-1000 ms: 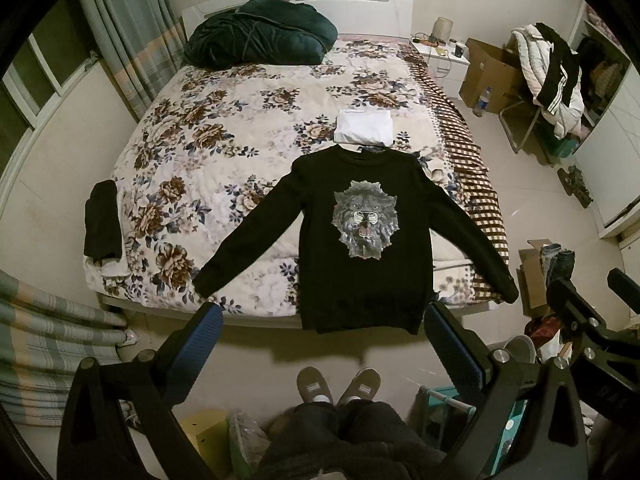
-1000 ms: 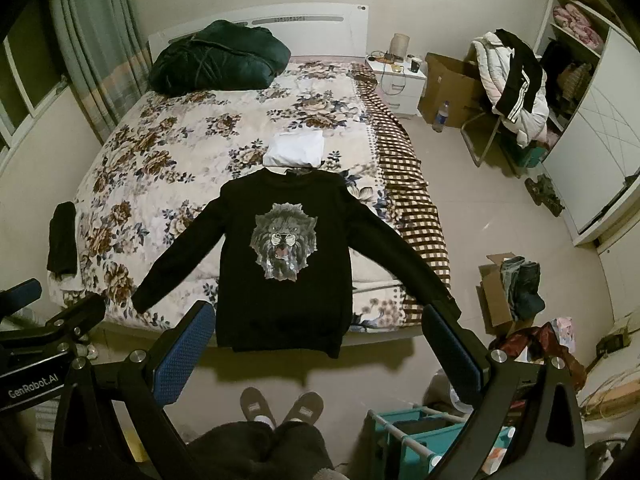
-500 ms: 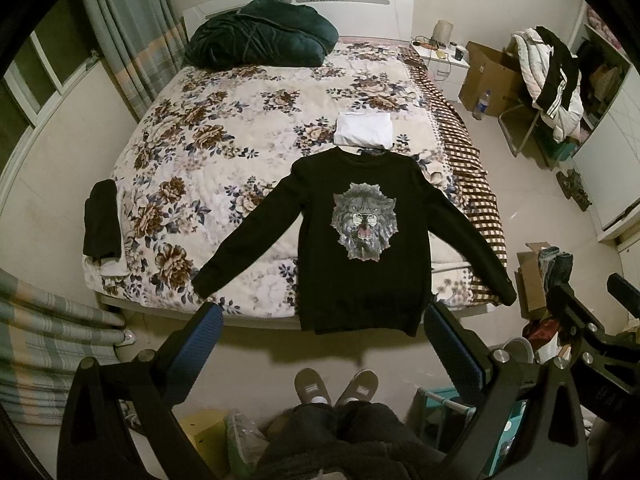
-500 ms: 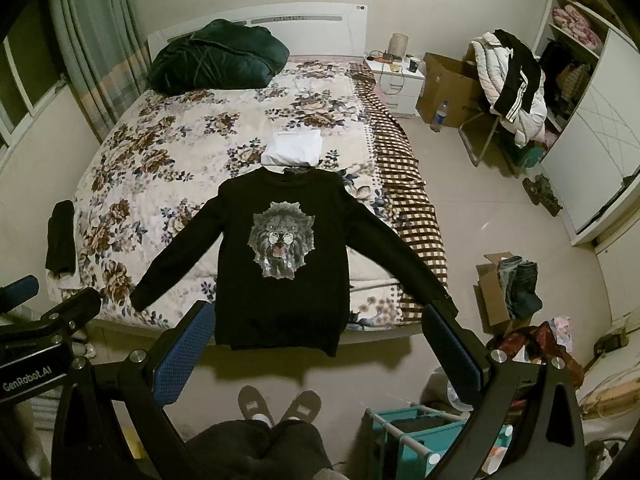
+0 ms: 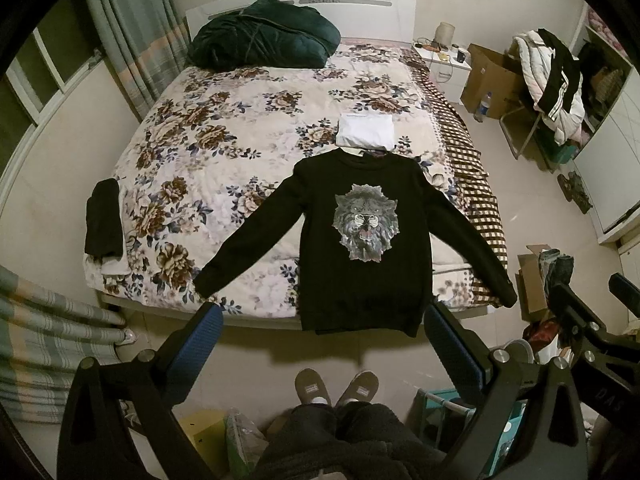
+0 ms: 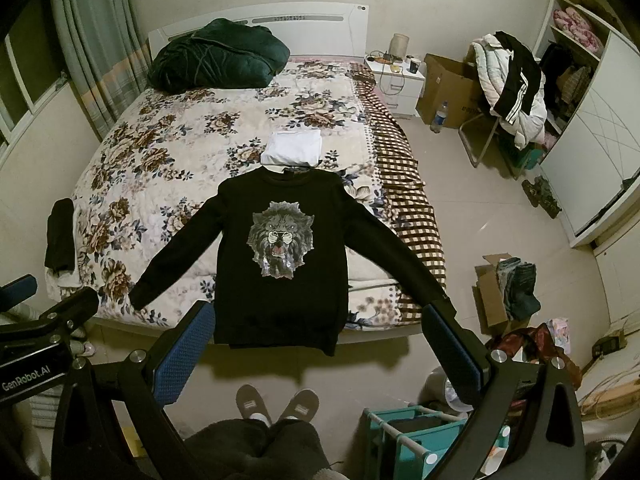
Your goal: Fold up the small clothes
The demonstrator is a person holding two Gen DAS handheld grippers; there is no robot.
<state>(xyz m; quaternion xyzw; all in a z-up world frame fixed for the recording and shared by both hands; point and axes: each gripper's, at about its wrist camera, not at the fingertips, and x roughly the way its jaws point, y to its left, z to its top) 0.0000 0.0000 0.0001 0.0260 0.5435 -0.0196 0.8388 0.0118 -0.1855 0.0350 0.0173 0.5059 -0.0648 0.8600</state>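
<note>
grippers hung high over the person's slippers (image 5: pixel 336 387), both clear of the cloth: left gripper (image 5: pixel 322 342) and right gripper (image 6: pixel 320 342) gaped wide, empty. beyond, the black sweater (image 6: pixel 280 256) lay face up, sleeves spread for folding, hem overhanging the bed (image 5: pixel 208 152); a folded white garment (image 6: pixel 296 146) sat just past its collar.

Both views high above bed (image 5: pixel 208 152)

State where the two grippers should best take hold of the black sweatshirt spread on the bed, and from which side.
Probably at the cuffs: the black sweatshirt lies flat, face up, sleeves angled out toward the foot of the bed. Bring the left gripper onto the left cuff and the right gripper onto the right cuff from above.
</note>
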